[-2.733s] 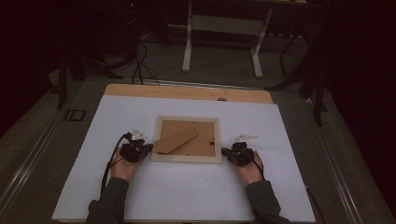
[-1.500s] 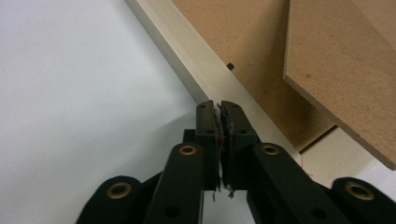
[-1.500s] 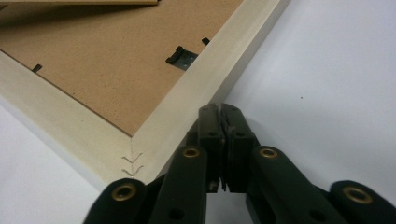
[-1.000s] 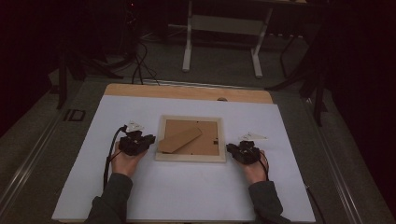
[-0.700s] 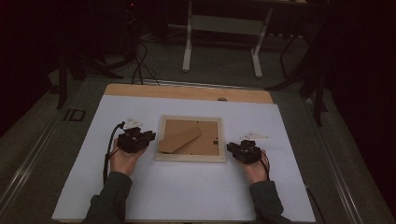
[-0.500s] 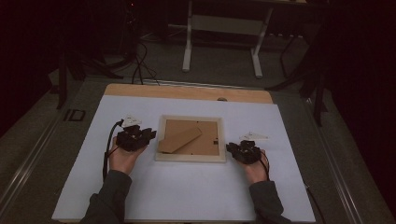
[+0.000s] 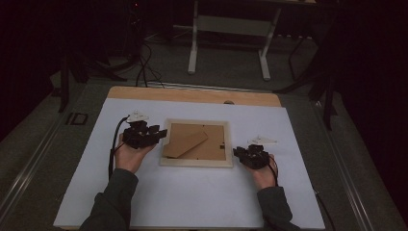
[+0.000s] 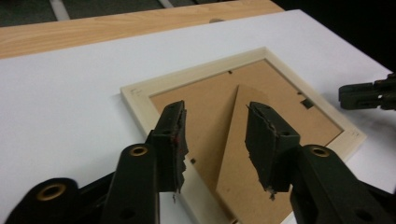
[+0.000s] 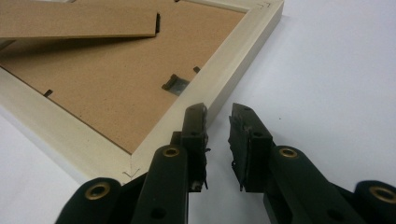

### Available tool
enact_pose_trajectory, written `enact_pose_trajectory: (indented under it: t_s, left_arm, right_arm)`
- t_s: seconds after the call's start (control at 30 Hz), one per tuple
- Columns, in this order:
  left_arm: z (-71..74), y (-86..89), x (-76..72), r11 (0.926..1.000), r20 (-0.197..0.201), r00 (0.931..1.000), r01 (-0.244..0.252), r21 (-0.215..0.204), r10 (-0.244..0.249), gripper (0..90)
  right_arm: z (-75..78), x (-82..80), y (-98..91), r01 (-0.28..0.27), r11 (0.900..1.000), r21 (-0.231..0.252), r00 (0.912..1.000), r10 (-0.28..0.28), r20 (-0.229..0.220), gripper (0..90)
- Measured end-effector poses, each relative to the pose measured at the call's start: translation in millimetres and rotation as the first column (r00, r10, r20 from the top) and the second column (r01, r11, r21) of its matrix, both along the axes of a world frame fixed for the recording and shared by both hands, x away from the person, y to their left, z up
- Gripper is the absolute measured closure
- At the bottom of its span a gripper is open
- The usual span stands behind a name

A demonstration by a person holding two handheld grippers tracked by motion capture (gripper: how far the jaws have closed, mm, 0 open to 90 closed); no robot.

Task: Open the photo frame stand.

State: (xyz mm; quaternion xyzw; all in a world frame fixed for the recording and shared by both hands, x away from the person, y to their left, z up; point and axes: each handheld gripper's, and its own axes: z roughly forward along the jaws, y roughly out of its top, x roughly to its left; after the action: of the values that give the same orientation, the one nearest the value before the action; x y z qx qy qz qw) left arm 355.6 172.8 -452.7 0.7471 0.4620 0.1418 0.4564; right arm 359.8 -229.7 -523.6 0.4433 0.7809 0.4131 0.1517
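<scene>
Flanking picture frame (image 7: 196, 143): left gripper (image 7: 156, 134) jaws opening, right gripper (image 7: 239, 153) beside edge.

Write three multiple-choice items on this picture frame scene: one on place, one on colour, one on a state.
1. Where does the picture frame lie?
A. between the two grippers
B. left of both grippers
C. on the floor

2. What colour is the frame's rim?
A. black
B. pale cream
C. red

3. How does the frame lie?
A. upright on its stand
B. glass side up
C. back side up

Key: 1 A, it lies flat on the white table between the left gripper and right gripper; 2 B, the rim shows pale cream; 3 C, the brown backing board and its stand flap face up.
</scene>
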Motion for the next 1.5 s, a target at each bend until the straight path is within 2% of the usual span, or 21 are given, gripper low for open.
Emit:
enact_pose_trajectory:
  t_s: [0.1,0.3,0.4,0.87,1.2,1.4,1.5]
  left_arm:
    - [3.0,-2.9,6.1,0.9998,-0.014,0.9999,0.003,-0.017,-0.003,52.0]
    - [3.8,-5.7,14.2,0.9984,-0.045,0.9990,0.003,-0.057,-0.005,47.5]
    - [2.4,-8.2,19.5,0.9972,-0.070,0.9967,0.036,-0.066,-0.040,44.3]
    - [-15.7,-21.4,38.3,0.9935,-0.154,0.9834,0.086,-0.075,-0.096,44.5]
    - [-23.5,-35.2,45.4,0.9896,-0.195,0.9702,0.141,-0.028,-0.144,45.2]
    - [-28.4,-42.9,49.4,0.9885,-0.219,0.9649,0.151,0.011,-0.145,44.8]
    - [-31.8,-45.2,51.0,0.9866,-0.236,0.9598,0.162,0.021,-0.152,45.2]
  right_arm:
    - [-0.2,0.0,-0.3,0.000,1.0000,0.002,1.0000,0.000,-0.001,74.7]
    - [0.3,-0.3,-0.6,0.000,1.0000,0.007,1.0000,0.000,-0.001,73.6]
    - [1.2,-0.8,-1.3,0.000,0.9999,0.012,1.0000,0.000,0.000,72.5]
    - [0.0,-0.8,-0.6,-0.003,1.0000,0.006,1.0000,0.003,-0.002,71.4]
    - [-0.6,-0.7,-0.6,-0.004,0.9999,0.009,1.0000,0.004,-0.004,70.8]
    - [-0.8,-0.5,-1.0,-0.006,0.9999,0.012,1.0000,0.006,-0.006,70.5]
    - [-1.6,-0.5,0.0,-0.008,0.9999,0.009,0.9999,0.008,-0.009,70.3]
